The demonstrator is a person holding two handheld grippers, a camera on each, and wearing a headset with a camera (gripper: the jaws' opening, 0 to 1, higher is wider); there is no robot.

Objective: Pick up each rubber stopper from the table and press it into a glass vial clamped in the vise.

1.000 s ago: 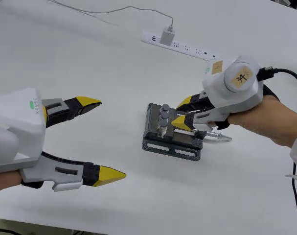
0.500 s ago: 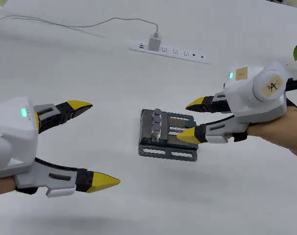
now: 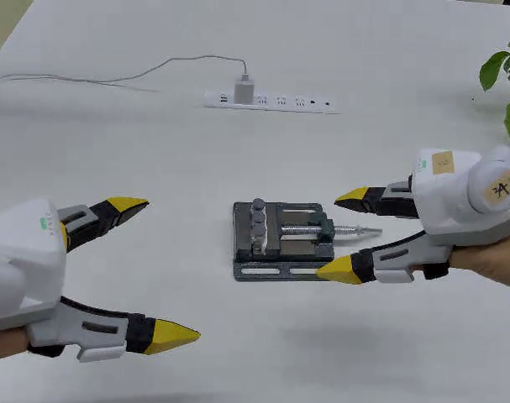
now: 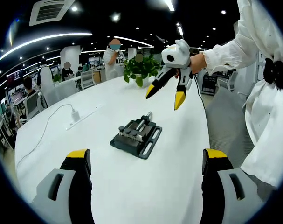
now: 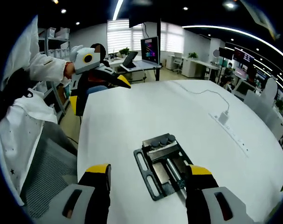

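A small dark vise (image 3: 281,242) sits mid-table and clamps a row of three glass vials (image 3: 258,220), each capped with a grey rubber stopper. The vise (image 4: 136,135) lies ahead of the left jaws, and the vise (image 5: 162,163) lies close before the right jaws, its stoppers (image 5: 162,140) on the far side. My left gripper (image 3: 145,269) is open, left of the vise, with nothing between its fingers. My right gripper (image 3: 347,232) is open just right of the vise, over the screw handle (image 3: 355,229), holding nothing. The right gripper (image 4: 167,91) hangs raised above the table.
A white power strip (image 3: 271,102) with a plugged charger and cable lies at the back of the white table (image 3: 154,151). Plant leaves (image 3: 507,75) show at the far right edge. People and desks stand beyond the table in the gripper views.
My right gripper has pulled back to the right, off the vise, and now stands apart from it. The head camera tilted, so the whole scene shifted; the left gripper stayed open at left.
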